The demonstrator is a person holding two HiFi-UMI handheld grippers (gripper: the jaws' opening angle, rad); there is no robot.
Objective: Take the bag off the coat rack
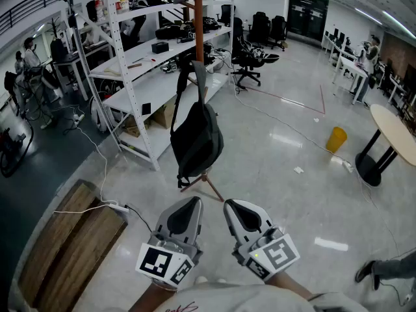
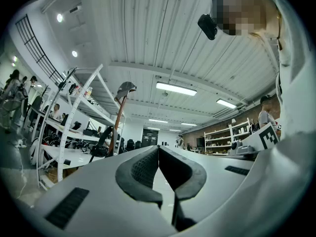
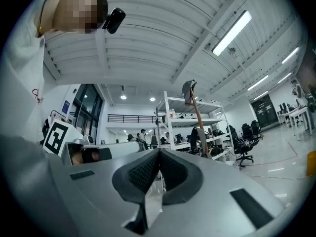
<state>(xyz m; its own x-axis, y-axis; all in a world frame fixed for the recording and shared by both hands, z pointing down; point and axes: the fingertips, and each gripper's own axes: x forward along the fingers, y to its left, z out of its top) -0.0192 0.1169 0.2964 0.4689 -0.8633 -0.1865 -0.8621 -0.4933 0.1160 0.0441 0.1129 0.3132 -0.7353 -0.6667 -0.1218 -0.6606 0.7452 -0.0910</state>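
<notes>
On the coat rack (image 1: 199, 18), partway down its wooden pole, the bag (image 1: 197, 138) hung by its straps, its black body resting against the pole just above the splayed feet on the shiny floor. You held the left gripper (image 1: 188, 208) and the right gripper (image 1: 239, 213) side by side low in the head view, well short of the bag and pointed roughly toward it. Each gripper's own view showed its ribbed pads pressed together with nothing between them, so both were clenched and empty. White shelving (image 1: 123, 57) stood just to the left of the rack, and a yellow bin (image 1: 336, 138) sat well apart on the floor to the right. The bag looked like a soft fabric backpack: it sagged into a rounded pouch, so its sides would likely have caved in under a pinch and given you little purchase. How full it was could not be told, so you were best off treating it as moderately heavy and prone to swinging. The sounder hold seemed to be the straps near where they met the pole, one gripper there and the other steadying the body from below. Lifting up before drawing away looked wise, since the slim rack could have tipped under a sideways pull.
</notes>
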